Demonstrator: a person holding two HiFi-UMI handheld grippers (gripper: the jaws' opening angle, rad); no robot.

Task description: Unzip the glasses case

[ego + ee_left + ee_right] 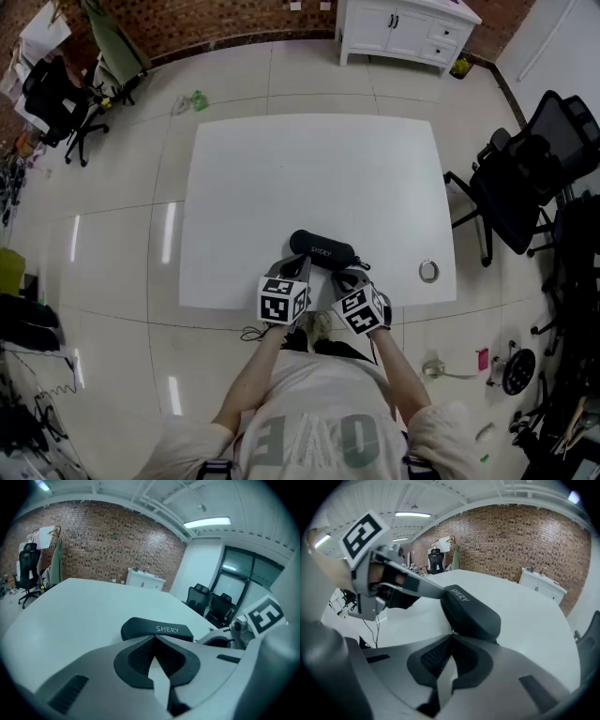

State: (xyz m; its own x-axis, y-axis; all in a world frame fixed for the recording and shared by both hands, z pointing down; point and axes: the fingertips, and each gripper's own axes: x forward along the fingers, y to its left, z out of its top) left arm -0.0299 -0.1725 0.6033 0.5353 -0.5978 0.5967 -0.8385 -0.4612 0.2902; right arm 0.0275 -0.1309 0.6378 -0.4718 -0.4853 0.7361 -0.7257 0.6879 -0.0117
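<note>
Before you: one white table [309,178], rectangular with rounded corners, its top plain and matte.

Items lying on it: two.
1. A black zip glasses case [322,249], lettered SHERY in white. It lies lengthwise close to your near edge, about mid-width.
2. A small silvery ring [428,271], lying flat by your near right corner, well apart from the case.

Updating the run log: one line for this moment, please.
left gripper: fingers shut, tips at glasses case | right gripper: fingers shut, tips at glasses case | glasses case: lying on table, near edge
</note>
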